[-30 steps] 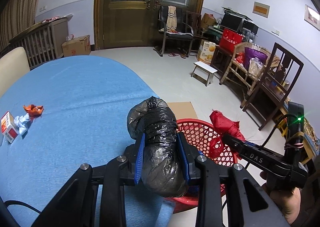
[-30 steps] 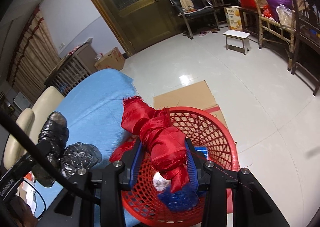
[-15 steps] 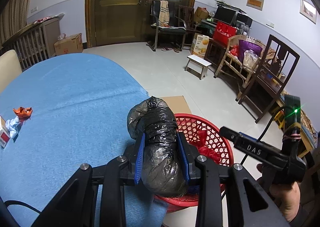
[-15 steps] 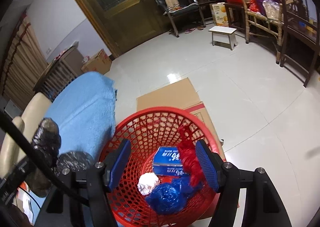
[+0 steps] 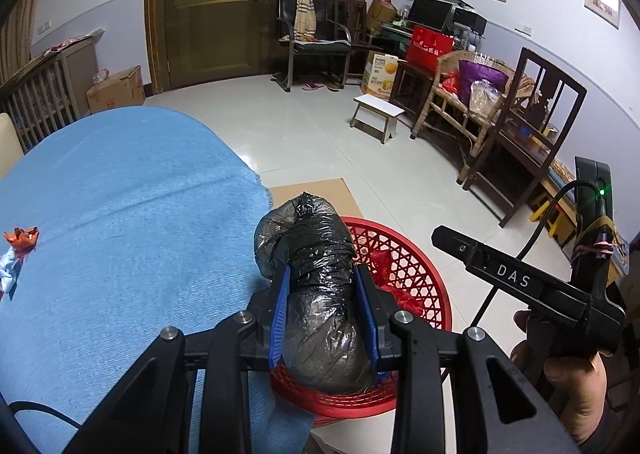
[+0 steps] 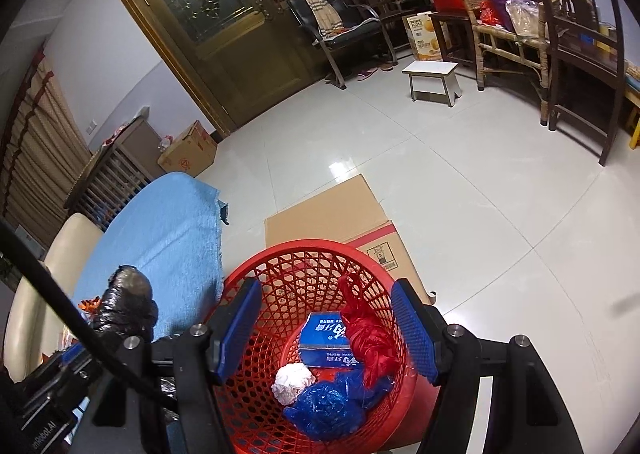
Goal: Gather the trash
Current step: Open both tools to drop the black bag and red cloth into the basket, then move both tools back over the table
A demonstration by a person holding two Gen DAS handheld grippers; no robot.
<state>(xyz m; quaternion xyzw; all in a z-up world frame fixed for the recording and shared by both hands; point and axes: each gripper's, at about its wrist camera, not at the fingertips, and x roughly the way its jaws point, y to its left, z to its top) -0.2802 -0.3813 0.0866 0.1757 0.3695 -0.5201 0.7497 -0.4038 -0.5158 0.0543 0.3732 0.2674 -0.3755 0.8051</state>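
My left gripper (image 5: 322,274) is shut on a crumpled black plastic bag (image 5: 316,278) and holds it over the near rim of the red mesh basket (image 5: 404,266), at the table's edge. My right gripper (image 6: 326,318) is open and empty above the red basket (image 6: 280,266). Inside the basket lie red plastic wrap (image 6: 366,338), a blue box (image 6: 326,340), a blue bag (image 6: 330,402) and a white paper ball (image 6: 292,378). The black bag also shows in the right wrist view (image 6: 126,306).
The table has a blue cloth (image 5: 120,234). An orange wrapper (image 5: 22,238) and a pale blue scrap (image 5: 8,274) lie at its left. Flat cardboard (image 6: 336,213) lies under the basket. A white stool (image 5: 378,113), chairs and wicker furniture stand beyond on the tiled floor.
My right gripper opened and dropped the red plastic wrap into the basket. My left gripper carried the black bag rightward, toward the basket.
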